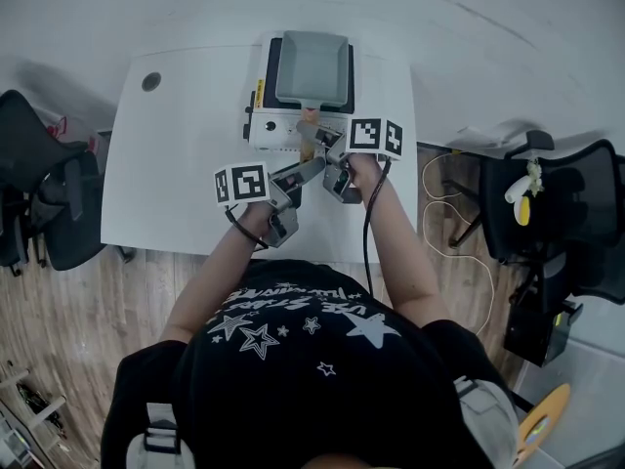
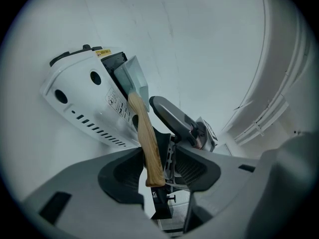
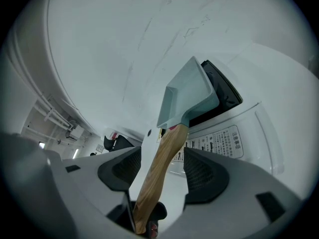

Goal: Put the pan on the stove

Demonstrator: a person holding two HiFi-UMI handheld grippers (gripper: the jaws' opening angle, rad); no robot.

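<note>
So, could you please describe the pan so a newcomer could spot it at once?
On the white table stands a white stove with a black top. The pan sits on it: pale grey, rectangular, the only thing with a wooden handle.

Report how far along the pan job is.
Done: the pan looks set on the stove. In hand: the left gripper and right gripper both have open fingers around its wooden handle, apparently not clamping it. Left: draw both grippers away.
</note>
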